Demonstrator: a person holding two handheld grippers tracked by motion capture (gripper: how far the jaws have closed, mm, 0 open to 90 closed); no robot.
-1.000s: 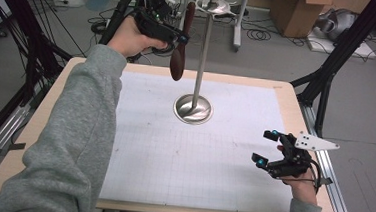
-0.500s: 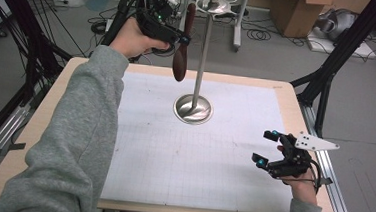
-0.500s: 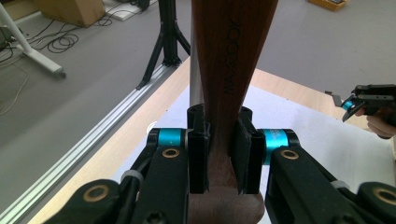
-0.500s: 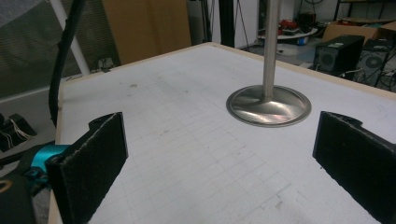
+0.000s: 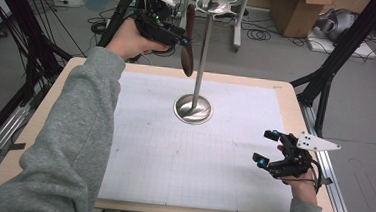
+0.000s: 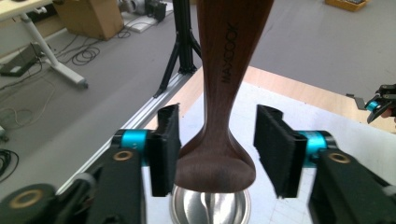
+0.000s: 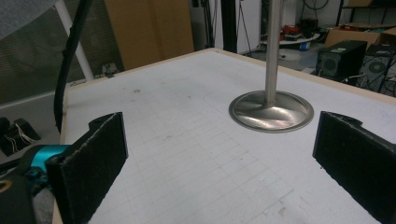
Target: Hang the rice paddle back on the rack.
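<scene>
Fig.: wooden spoon (image 5: pixel 188 41) at the metal stand (image 5: pixel 199 61), two hand-held grippers.

High view: we see the left gripper (image 5: pixel 181 35) raised beyond the far edge of the tabletop (image 5: pixel 49 121), level w/ the upper part of the stand's pole. The spoon hangs upright just left of the pole, bowl end down, its top near the stand's cap (image 5: pixel 213 2). How the top sits on the stand we cannot tell. The stand's round base (image 5: pixel 193 109) rests on the white gridded mat (image 5: pixel 172 155), roughly mid-tabletop. The right gripper (image 5: pixel 265 149) sits low at the near right corner, well apart from spoon and stand, grey plate (image 5: pixel 317 143) on top.

Left gripper view: we look along the spoon (image 6: pixel 224 93), and here the gap that the high view hides is plain. The left gripper's (image 6: pixel 217 154) fingers (image 6: pixel 168 154) have just been opening; the spoon is between them, near its widened end. The right-hand pad stands clear of the wood, the left-hand pad is just beside it, so no grip. Lettering runs along the handle. The base (image 6: pixel 210 205) shows below the spoon, and the right gripper (image 6: pixel 380 102) far off at the edge.

Right gripper view: the right gripper's (image 7: pixel 219 163) fingers (image 7: pixel 93 158) stand wide apart w/ nothing between them. We see the base (image 7: pixel 271 112) and lower pole ahead on the mat.
</scene>
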